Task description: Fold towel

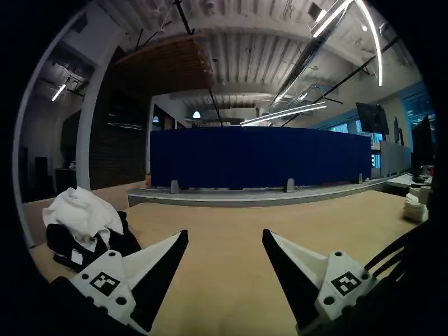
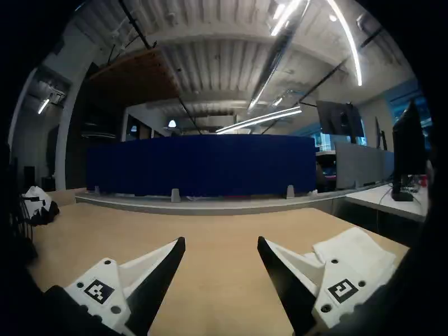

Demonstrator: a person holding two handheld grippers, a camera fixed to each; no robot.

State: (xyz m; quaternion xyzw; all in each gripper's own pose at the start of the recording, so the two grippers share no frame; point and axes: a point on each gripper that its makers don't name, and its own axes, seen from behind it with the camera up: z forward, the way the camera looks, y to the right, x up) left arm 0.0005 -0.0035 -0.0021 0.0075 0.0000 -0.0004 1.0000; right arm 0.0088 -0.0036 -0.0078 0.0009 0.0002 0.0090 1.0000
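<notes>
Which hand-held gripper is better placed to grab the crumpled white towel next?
Left, I'd say. The crumpled white towel lies close beside the open left hand-held gripper, while from the right hand-held gripper it looks far off to its left.

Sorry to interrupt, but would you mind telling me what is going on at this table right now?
A towel-folding job is only at its start. The left gripper and the right gripper both hover open over the wooden table, holding nothing. A crumpled pile of white and black cloth lies untouched at the table's left end. What looks like a folded white towel lies beside the right gripper.
</notes>
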